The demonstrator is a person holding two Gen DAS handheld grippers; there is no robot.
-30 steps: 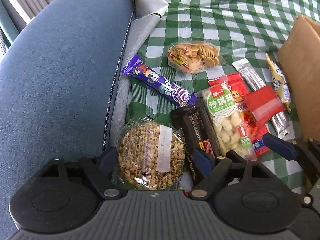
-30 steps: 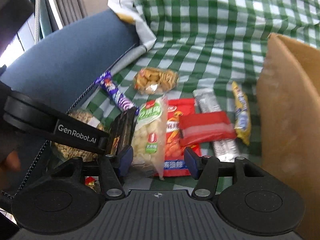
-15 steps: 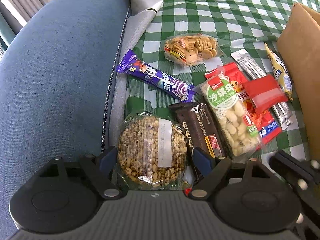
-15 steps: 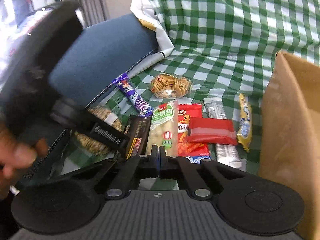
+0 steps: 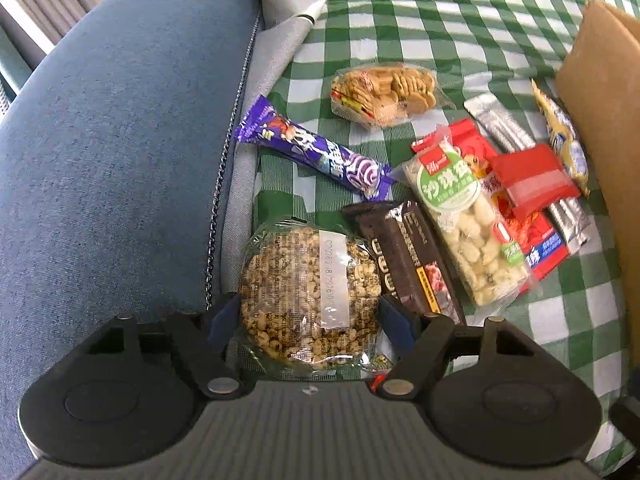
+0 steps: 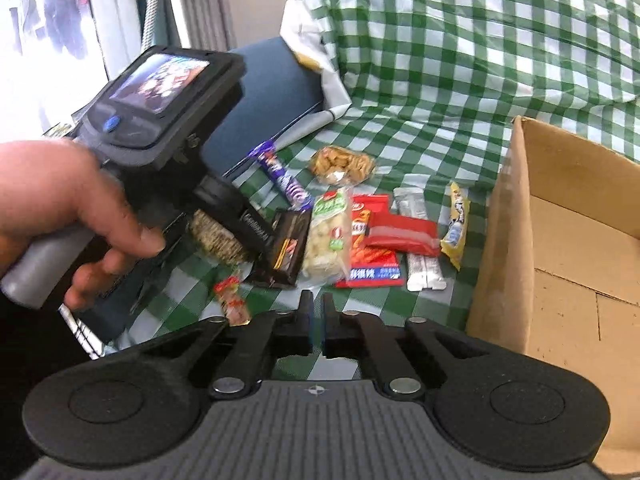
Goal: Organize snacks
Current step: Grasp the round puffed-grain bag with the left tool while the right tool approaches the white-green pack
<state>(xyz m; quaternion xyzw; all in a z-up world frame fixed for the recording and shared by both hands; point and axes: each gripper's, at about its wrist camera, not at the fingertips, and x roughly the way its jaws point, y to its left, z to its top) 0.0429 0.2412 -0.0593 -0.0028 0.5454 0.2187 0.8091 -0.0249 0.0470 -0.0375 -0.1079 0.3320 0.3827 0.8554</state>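
Observation:
A round puffed-grain cake (image 5: 308, 292) in clear wrap lies between the fingers of my left gripper (image 5: 310, 318). Its jaws are closing and the blue pads stand at the wrapper's edges. Beside the cake lie a dark brown bar (image 5: 408, 264), a purple bar (image 5: 320, 152), a white puffed snack pack (image 5: 464, 220), red packs (image 5: 532, 184) and a biscuit bag (image 5: 384, 92). My right gripper (image 6: 317, 312) hangs above the cloth in front of the pile. Only a narrow slit shows as its jaws open, with nothing between them.
An open cardboard box (image 6: 560, 240) stands right of the snacks. A silver sachet (image 5: 504, 128) and a yellow pack (image 5: 560, 136) lie next to it. A blue cushion (image 5: 120, 140) borders the green checked cloth (image 5: 440, 20) on the left. A hand (image 6: 60, 208) holds the left gripper's handle.
My right gripper shut on nothing and drew back and up from the pile, bringing the box's inside into view. The left gripper's pads closed in a little on the cake.

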